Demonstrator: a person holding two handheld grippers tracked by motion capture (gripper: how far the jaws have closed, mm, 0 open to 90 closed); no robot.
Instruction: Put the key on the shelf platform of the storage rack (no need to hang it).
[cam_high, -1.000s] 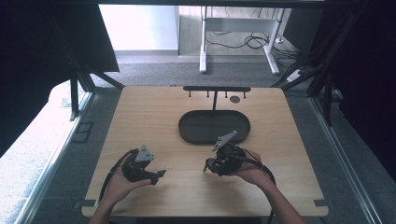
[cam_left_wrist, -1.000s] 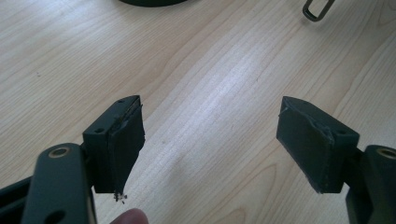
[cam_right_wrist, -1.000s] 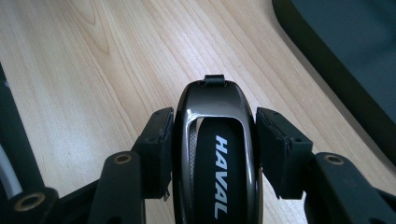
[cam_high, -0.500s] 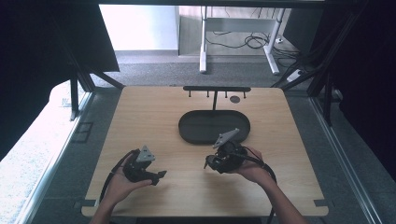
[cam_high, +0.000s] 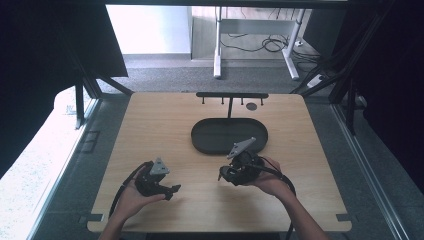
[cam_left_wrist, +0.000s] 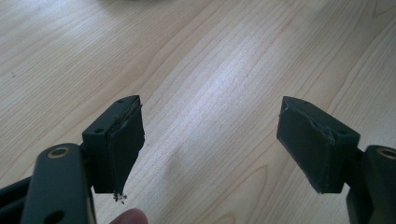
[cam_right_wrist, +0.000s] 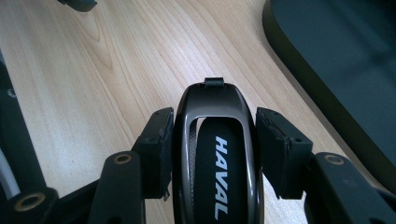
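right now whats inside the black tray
The black tray looks empty where it shows. Its near right part is hidden behind the right tongs, which grip a key fob over the table.

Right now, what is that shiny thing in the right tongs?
Find the big dark oval tray mid-table. Just in front of it, the right tongs squeeze a glossy black car key fob. White letters on it spell HAVAL.

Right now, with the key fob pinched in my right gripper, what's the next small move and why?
Probably carry the right gripper forward and to its right, over the dark oval tray, then release. Its jaws are clamped on the HAVAL key fob, and the tray looks empty and lies just beyond it. The left gripper is open with nothing between its jaws, so it needn't help.
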